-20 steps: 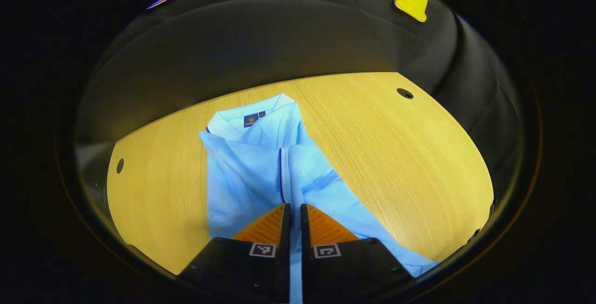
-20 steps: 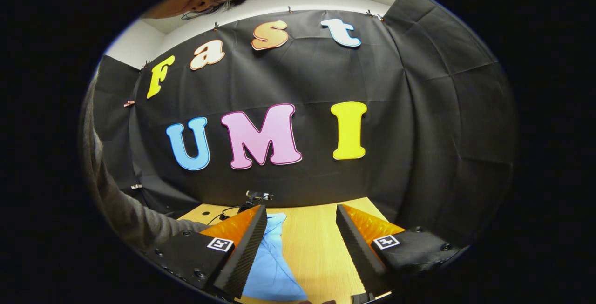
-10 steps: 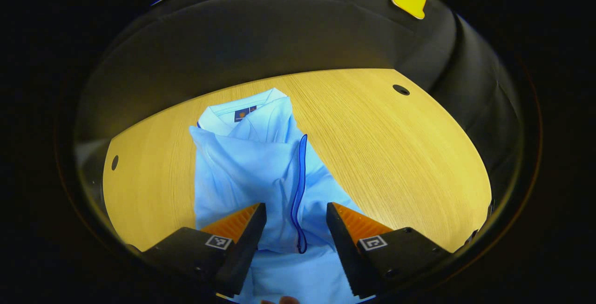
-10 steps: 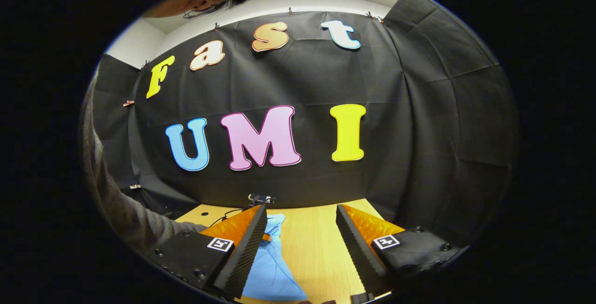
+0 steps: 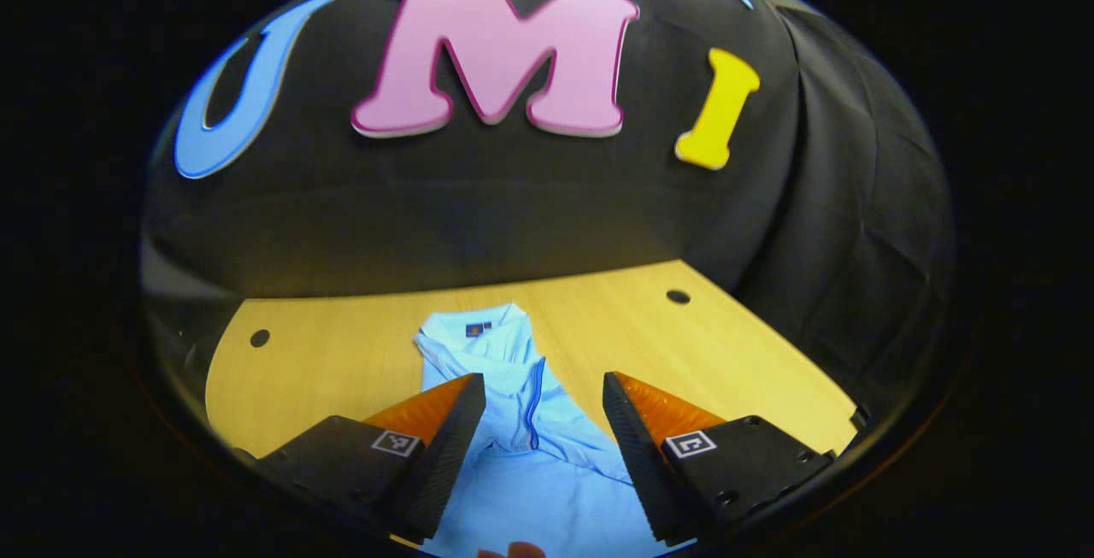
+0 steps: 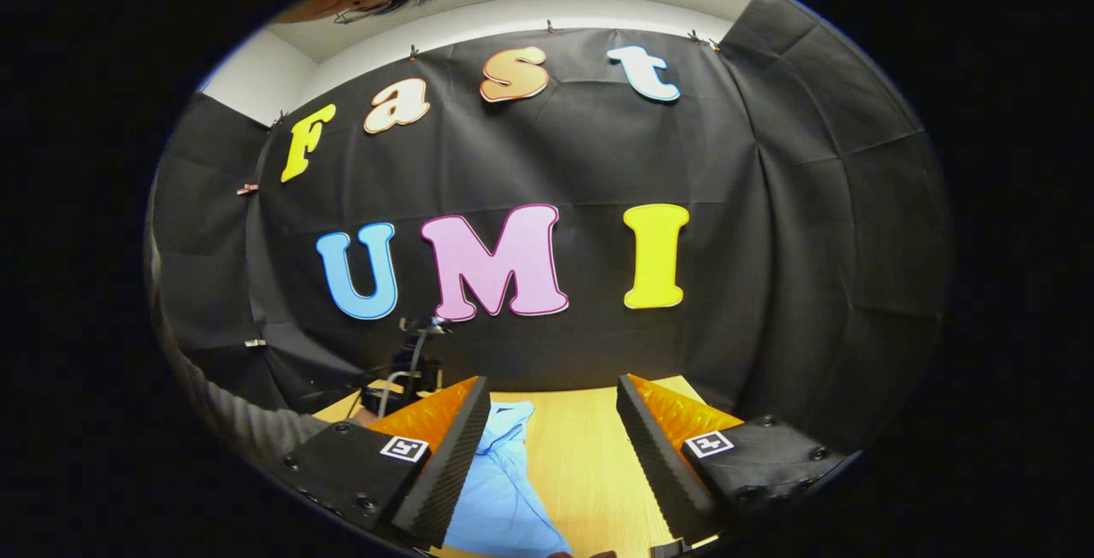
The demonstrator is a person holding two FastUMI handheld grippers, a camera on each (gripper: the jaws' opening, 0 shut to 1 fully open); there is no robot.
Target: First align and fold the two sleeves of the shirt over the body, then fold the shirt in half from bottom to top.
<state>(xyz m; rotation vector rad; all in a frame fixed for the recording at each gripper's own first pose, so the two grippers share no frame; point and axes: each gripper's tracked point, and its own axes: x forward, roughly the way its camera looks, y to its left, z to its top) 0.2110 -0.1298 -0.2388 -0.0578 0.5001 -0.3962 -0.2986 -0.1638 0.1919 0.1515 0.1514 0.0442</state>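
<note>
A light blue polo shirt (image 5: 521, 421) lies on the wooden table (image 5: 342, 361), collar toward the far wall. One sleeve with a dark blue trimmed cuff (image 5: 536, 400) lies folded across the chest. My left gripper (image 5: 544, 408) hovers open above the shirt's lower body, nothing between its fingers. In the right gripper view, my right gripper (image 6: 553, 417) is open over the table, with the shirt (image 6: 500, 481) low between its fingers, nearer the left one. The left gripper (image 6: 410, 366) shows farther off at the left, raised above the table.
The table has round cable holes (image 5: 678, 296) at its far right and far left (image 5: 259, 338). Black cloth hangs behind and to the right of the table. A person's grey sleeve (image 6: 248, 425) reaches in from the left in the right gripper view.
My left gripper opened and let go of the sleeve, which now lies on the shirt's body. It then lifted and tilted up, showing more wall. The right gripper barely moved.
</note>
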